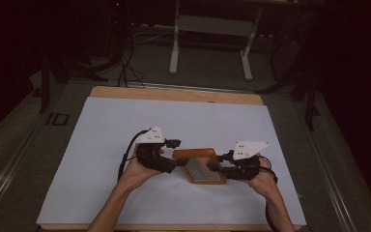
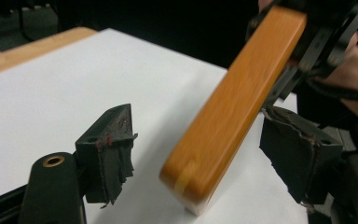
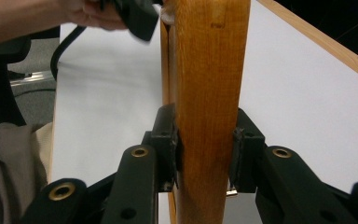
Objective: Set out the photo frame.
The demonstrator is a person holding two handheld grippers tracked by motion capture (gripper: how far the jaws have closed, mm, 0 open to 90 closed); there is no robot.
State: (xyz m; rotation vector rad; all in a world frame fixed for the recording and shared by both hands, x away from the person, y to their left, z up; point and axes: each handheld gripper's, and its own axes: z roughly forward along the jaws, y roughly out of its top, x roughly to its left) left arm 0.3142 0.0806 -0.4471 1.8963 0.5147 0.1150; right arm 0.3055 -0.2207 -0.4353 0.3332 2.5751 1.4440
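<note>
Clamping the wooden frame point(image 3: 209, 93), right gripper point(image 3: 204, 154) keeps it steady; left gripper point(image 2: 200, 149) w/ jaws spread, not touching, frame end between them.

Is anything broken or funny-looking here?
Yes. The black pads on the left gripper look torn and ragged at their edges. The wooden frame isn't lying flat either: the right gripper clamps one side, and it tilts between the left gripper's open jaws.

Wooden table point(image 1: 125, 92) with pale edge showing at the far side. Covered almost wholly by a white sheet point(image 1: 125, 135) lying flat on it.
</note>
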